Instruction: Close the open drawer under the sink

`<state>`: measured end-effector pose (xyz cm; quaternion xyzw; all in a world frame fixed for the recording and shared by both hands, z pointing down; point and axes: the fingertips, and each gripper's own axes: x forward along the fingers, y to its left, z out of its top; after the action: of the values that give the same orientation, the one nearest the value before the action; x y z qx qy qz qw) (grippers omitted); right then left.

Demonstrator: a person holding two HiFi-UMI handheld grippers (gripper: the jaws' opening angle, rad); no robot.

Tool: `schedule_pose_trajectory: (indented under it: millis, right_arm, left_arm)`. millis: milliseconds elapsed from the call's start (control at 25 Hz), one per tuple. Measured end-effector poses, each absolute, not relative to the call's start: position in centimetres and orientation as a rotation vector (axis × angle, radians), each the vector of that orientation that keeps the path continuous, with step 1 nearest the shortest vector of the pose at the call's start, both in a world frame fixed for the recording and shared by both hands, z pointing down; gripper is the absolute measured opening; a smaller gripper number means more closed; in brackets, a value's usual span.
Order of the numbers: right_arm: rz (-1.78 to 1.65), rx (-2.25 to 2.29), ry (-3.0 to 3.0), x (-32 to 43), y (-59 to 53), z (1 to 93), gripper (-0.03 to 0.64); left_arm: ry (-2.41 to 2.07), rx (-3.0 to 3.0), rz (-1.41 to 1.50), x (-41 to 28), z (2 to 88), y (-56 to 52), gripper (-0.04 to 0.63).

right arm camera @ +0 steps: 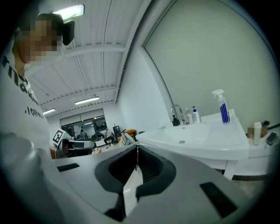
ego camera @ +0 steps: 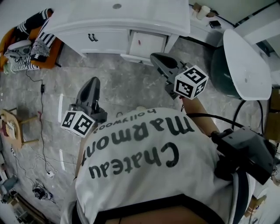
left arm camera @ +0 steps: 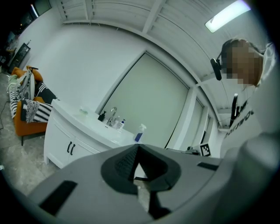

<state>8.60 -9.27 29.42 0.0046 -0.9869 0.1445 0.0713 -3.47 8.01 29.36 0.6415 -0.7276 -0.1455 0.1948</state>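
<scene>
Under sink [ego camera: 131, 17] — drawer [ego camera: 148, 43] open toward person [ego camera: 144, 157] | front runs left-right

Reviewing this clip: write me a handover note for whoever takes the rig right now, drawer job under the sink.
Left tool: shut, empty, held over the floor.
Right tool: shut, empty, nearer the vanity, seemingly short of the drawer.
Drawer: pulled out under the sink.
Done: nothing yet.
Left: bring a tool to the drawer front and push it flush.

Striped blanket [ego camera: 38, 47] on orange chair [left arm camera: 28, 127]; blue spray bottle [right arm camera: 223, 109] upright.
</scene>
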Motion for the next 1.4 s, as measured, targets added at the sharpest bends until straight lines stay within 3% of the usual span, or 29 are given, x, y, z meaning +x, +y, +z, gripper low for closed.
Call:
schedule_pose_trajectory:
  millis: [480, 1080, 1400]
  right_arm:
    - [0.536, 0.035, -3.134, 5.8, -12.0, 28.5, 0.012]
    - [0.705, 0.473, -3.000, -2.9, -10.6, 32.2, 0.012]
    - [0.811, 0.751, -3.015, -0.2, -10.2, 32.9, 0.012]
  left_arm:
    - [-2.067, 1.841, -0.390, -5.0, 28.6, 4.8, 0.009]
    - [-1.696, 2.098, -0.241, -18.0, 28.6, -0.9, 0.009]
    - [-1.510, 2.216, -0.132, -17.6, 29.4, -2.9, 0.009]
